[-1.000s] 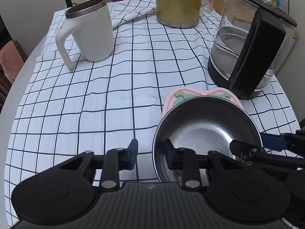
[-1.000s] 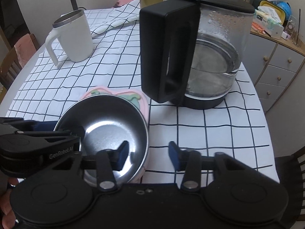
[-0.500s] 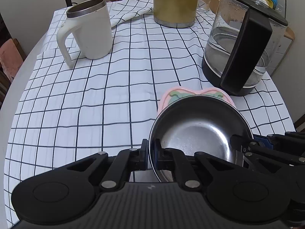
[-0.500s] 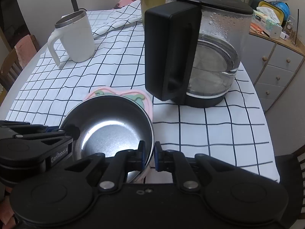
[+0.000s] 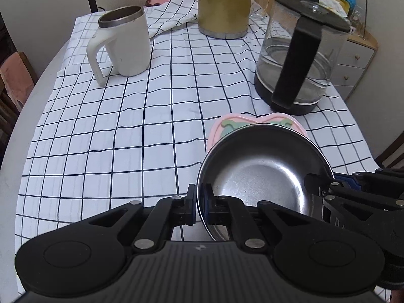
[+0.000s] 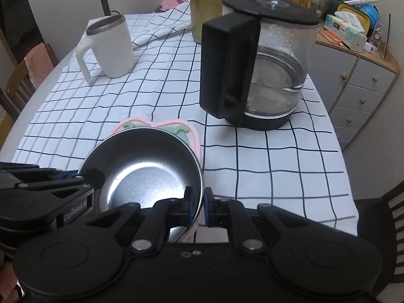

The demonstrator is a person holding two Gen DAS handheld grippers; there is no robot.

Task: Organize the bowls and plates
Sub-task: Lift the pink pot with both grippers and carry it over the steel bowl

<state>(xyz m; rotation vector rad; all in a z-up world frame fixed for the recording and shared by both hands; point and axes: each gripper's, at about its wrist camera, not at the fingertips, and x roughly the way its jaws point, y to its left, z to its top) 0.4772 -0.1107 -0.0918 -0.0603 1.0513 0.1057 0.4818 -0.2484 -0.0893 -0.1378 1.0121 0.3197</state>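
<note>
Both grippers clamped on one steel bowl (image 5: 262, 176): left gripper (image 5: 200, 205) pinching the near-left rim, right gripper (image 6: 197, 205) pinching the near-right rim, one pad inside the wall and one outside on each. Bowl apparently just above, or barely on, a pink plate (image 5: 255, 122) with a green figure, near the table's front edge on the checked cloth (image 5: 126, 131); contact underneath cannot be told.

Likely trouble from here:
- Thin, slick rim under narrow pads; any uneven pull between the two hands could twist the bowl out of one pinch and drop it clattering onto the plate.
- Plate possibly dragged along if stuck under the bowl, then sliding off the near edge.
- Glass kettle (image 6: 260, 70) just behind and to the right; a careless swing outward could knock its black handle.
- Loose cloth, already wrinkled near the back, could bunch and tip the white mug (image 5: 123, 43).

Contents:
- Bowl: empty, bright reflection only.
- Kettle: some clear water low down, lid on.
- Mug: open top, inside not readable.
- Gold jug (image 5: 223, 5): opaque, contents unknown.
</note>
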